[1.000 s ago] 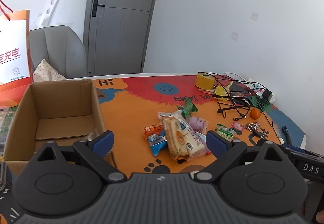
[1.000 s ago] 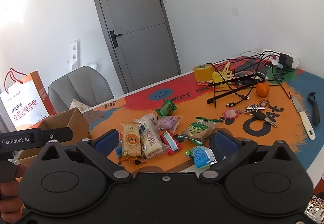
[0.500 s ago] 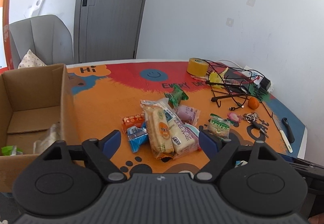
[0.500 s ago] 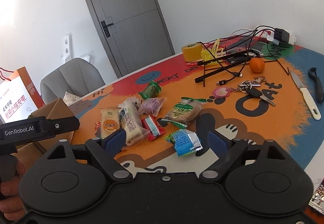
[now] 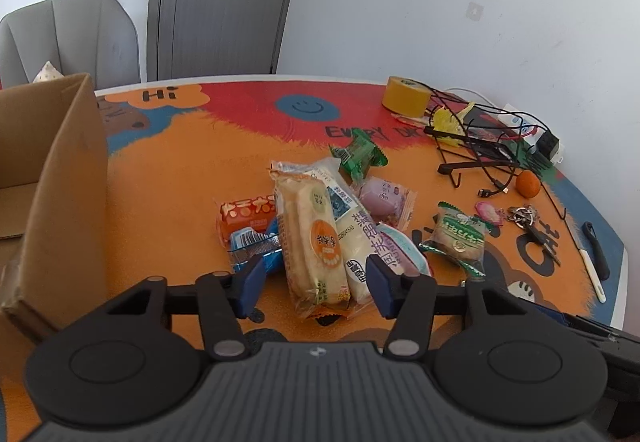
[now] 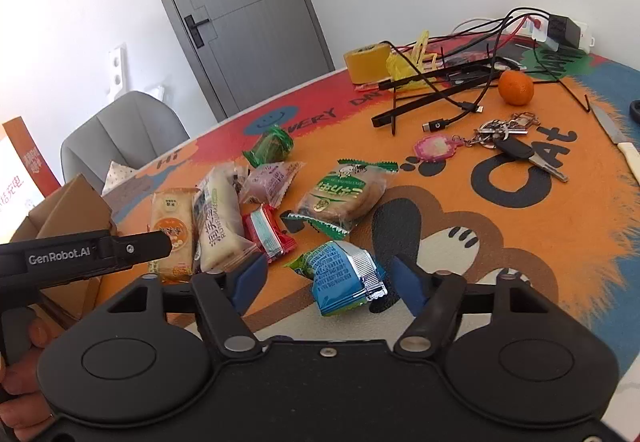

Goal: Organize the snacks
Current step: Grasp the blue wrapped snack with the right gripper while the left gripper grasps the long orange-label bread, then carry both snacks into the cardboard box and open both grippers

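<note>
Several wrapped snacks lie in a heap on the orange mat (image 5: 172, 202). My left gripper (image 5: 316, 284) hangs low over the heap's near end, jaws closing. Two long bread packets (image 5: 314, 238) lie between its blue pads (image 5: 250, 282), which do not press on them. My right gripper (image 6: 329, 282) straddles a blue-and-green foil packet (image 6: 340, 278), jaws closing, with a small gap on each side. A green cake packet (image 6: 344, 194), a red packet (image 6: 266, 230) and a purple one (image 6: 272, 178) lie beyond. An open cardboard box (image 5: 60, 182) stands at the left.
A yellow tape roll (image 5: 406, 96), tangled cables and a wire stand (image 5: 472, 146), an orange fruit (image 6: 516, 87), keys (image 6: 508, 140) and a knife (image 6: 618, 142) sit right of the snacks. A grey chair (image 5: 72, 38) and a door stand behind. A hand (image 6: 16, 374) holds the left tool.
Both grippers have come down and forward toward the snacks, and both pairs of jaws have narrowed. The box has slid toward the left edge of the left wrist view.
</note>
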